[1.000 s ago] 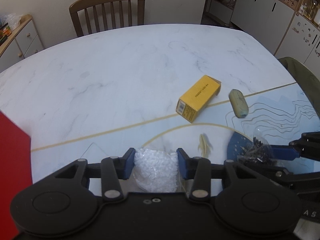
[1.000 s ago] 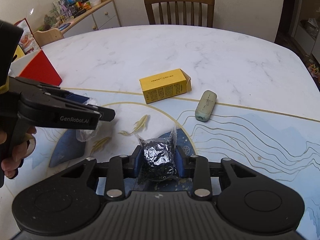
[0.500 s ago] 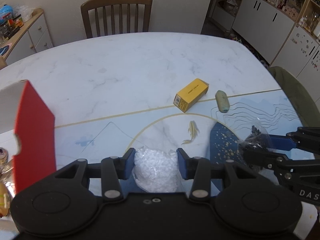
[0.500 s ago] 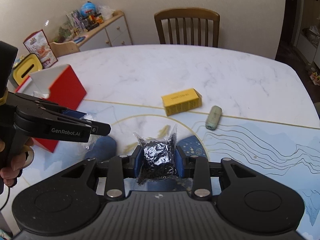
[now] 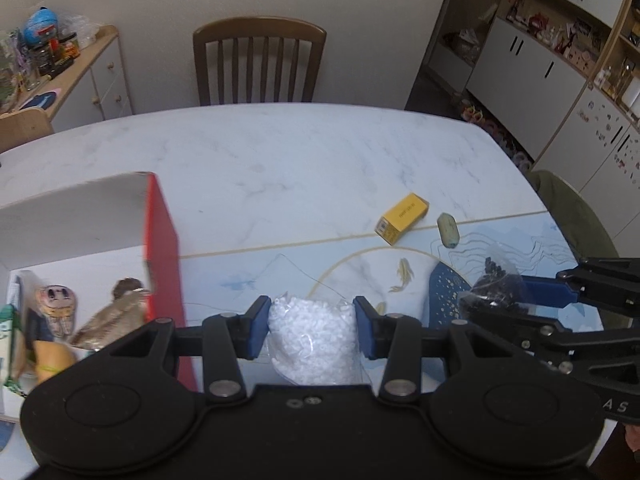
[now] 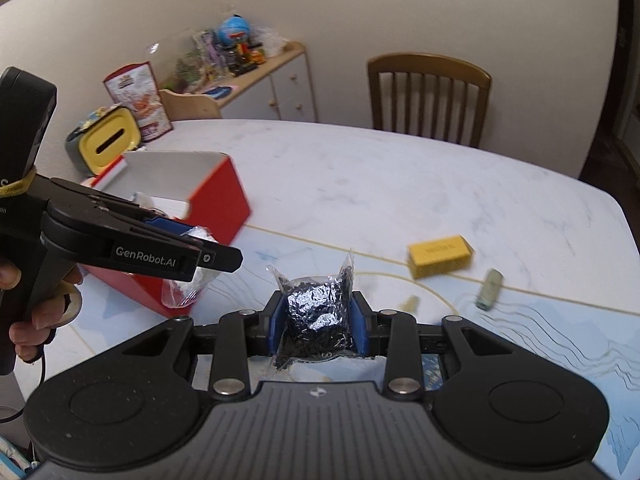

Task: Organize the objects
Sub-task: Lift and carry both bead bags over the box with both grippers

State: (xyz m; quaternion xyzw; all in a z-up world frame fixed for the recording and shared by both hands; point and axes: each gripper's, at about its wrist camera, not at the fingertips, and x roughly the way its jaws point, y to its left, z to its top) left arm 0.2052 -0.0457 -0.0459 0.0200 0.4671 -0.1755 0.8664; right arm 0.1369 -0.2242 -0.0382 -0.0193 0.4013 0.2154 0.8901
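Left wrist view:
Surroundings: yellow carton (image 5: 402, 219) and green capsule (image 5: 448, 230) lie apart on the worktop (image 5: 280, 160).
Left gripper (image 5: 312, 322): fingers clamped on white bead bag (image 5: 312, 336).
Red box (image 5: 162, 248): open, holds packets, just left of fingers.

Right wrist view:
Right gripper (image 6: 318, 320): fingers clamped on black bead bag (image 6: 318, 312), raised over worktop.
Red box: beyond left gripper.

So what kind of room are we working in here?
Most likely a home dining room or kitchen-diner: a marble-look dining table with a wooden slat-back chair pushed up to it, white storage cupboards with cluttered shelves, and a low sideboard piled with toys.
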